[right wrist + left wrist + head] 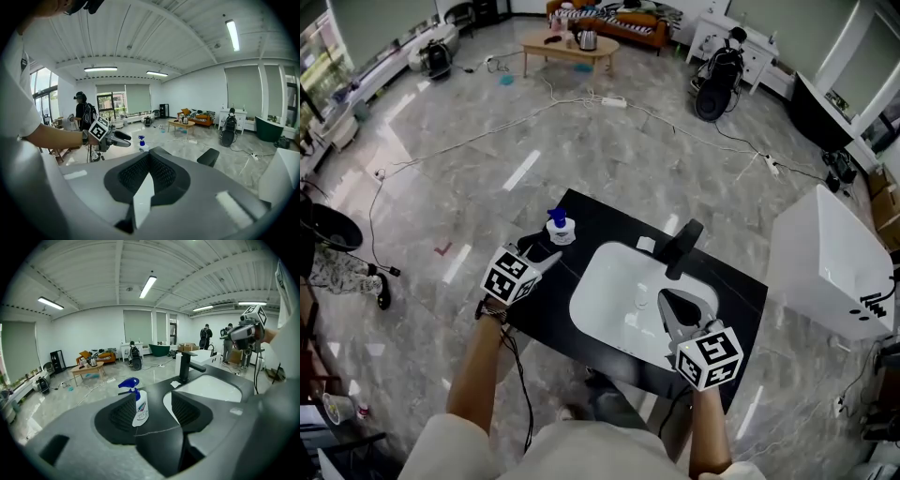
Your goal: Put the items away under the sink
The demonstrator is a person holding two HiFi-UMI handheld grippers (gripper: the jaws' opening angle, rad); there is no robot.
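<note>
- Spray bottle [139,408] stands upright on the black surface [602,225], left of the sink [609,281].
- Left gripper [546,256]: fingers spread, bottle dead ahead, just beyond the tips.
- Right gripper [149,158]: fingers pressed together over the basin, farther off.

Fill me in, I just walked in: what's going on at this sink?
A person holds a gripper in each hand at a sink. The left gripper, fingers open, points at a spray bottle on the counter without touching it. The right gripper hangs shut and empty over the sink. The bottle is not yet put away.
</note>
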